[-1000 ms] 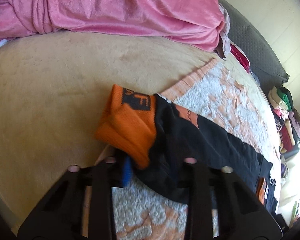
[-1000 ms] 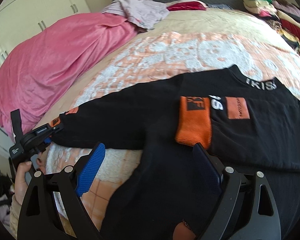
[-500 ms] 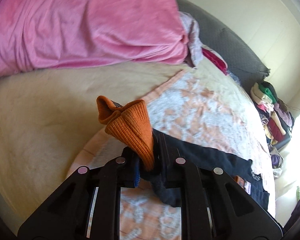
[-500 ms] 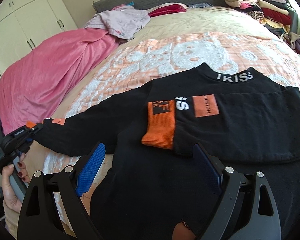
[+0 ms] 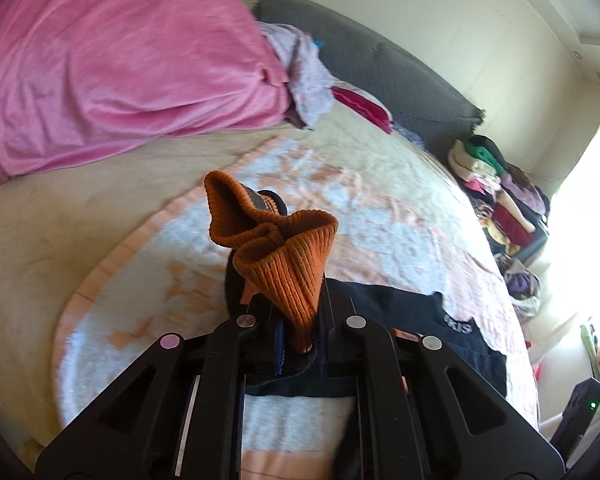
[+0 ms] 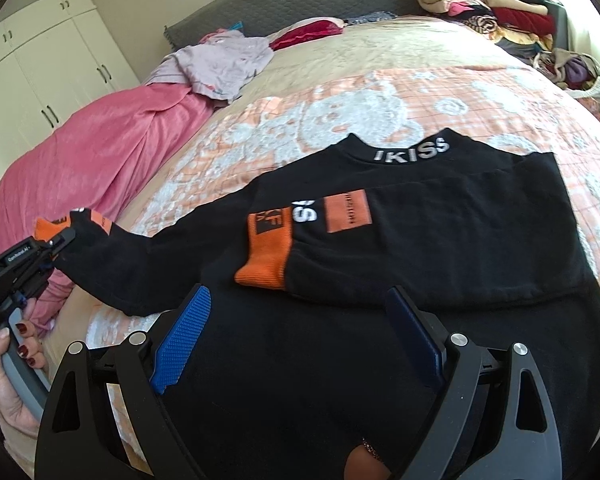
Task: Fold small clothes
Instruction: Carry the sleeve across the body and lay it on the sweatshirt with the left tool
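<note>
A black sweatshirt (image 6: 440,240) with orange cuffs and a white-lettered collar lies flat on the bed. Its right sleeve is folded across the chest, with the orange cuff (image 6: 266,254) near the middle. My left gripper (image 5: 300,340) is shut on the other sleeve's orange cuff (image 5: 288,264) and holds it lifted above the blanket; it also shows at the left of the right wrist view (image 6: 58,236). My right gripper (image 6: 300,332) is open and empty, hovering over the sweatshirt's lower body.
An orange-and-white patterned blanket (image 6: 380,96) lies under the sweatshirt. A pink duvet (image 5: 100,72) is heaped at the left. Lilac clothes (image 6: 220,64) lie near the grey headboard (image 5: 400,72). A stack of folded clothes (image 6: 492,12) is at the far right.
My left gripper has lifted the orange cuff off the bed and carried the sleeve up and inward. My right gripper has drawn back slightly, still open.
</note>
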The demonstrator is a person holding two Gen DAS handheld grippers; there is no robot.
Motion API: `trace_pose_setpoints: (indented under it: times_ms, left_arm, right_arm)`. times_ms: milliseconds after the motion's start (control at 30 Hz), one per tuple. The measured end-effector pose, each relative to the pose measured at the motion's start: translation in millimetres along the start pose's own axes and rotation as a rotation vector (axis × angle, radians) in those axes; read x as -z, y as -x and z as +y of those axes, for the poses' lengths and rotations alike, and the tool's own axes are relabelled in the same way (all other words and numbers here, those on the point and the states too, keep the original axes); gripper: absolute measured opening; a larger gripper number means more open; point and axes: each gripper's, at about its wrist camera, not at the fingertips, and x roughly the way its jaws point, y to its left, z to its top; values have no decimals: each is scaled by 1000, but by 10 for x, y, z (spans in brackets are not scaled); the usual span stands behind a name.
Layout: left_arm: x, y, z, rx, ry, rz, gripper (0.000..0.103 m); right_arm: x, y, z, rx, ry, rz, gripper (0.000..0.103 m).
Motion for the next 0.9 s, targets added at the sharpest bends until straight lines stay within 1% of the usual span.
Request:
trace_pose_setpoints:
  times_ms: [233, 567, 700, 900]
  left_arm:
    - [102, -72, -437, 68, -72, 27, 5]
    - [296, -214, -878, 140, -146, 80, 5]
    - [422, -296, -1073, 166, -189, 111, 5]
    - [709, -508, -1380, 195, -256, 188, 5]
  right_arm:
    - [15, 168, -227, 21, -43, -30, 88]
    - [47, 388, -595, 58, -112, -66, 88]
    - [61, 454, -757, 73, -144, -78, 88]
    - [58, 573, -987, 99, -185, -103, 88]
